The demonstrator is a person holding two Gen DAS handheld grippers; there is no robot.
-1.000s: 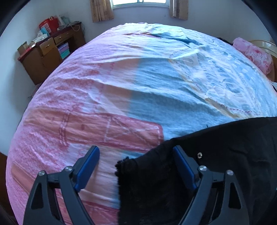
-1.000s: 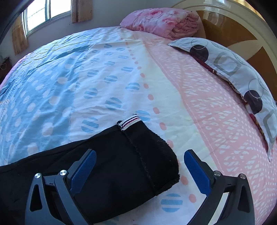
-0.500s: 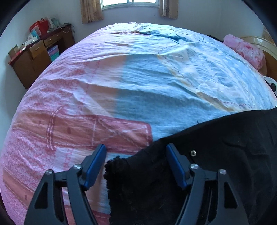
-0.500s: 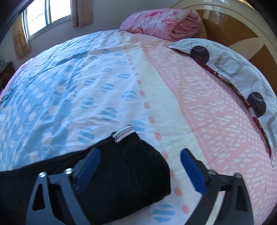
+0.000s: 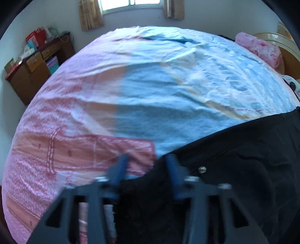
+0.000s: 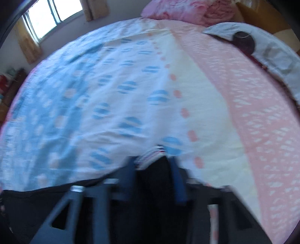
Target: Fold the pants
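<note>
Grippers, left (image 5: 146,165) and right (image 6: 152,167), have narrowed onto black pants (image 5: 243,169).

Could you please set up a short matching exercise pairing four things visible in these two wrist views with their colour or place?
Things:
1. pants
2. wooden desk
3. folded pink blanket
4. striped waistband tab

Descriptions:
A. at the head of the bed, by the headboard
B. black, lying on the bedsheet
C. against the wall, left of the bed
D. just ahead of the right gripper, between its fingers

Pairs: 1-B, 2-C, 3-A, 4-D
</note>
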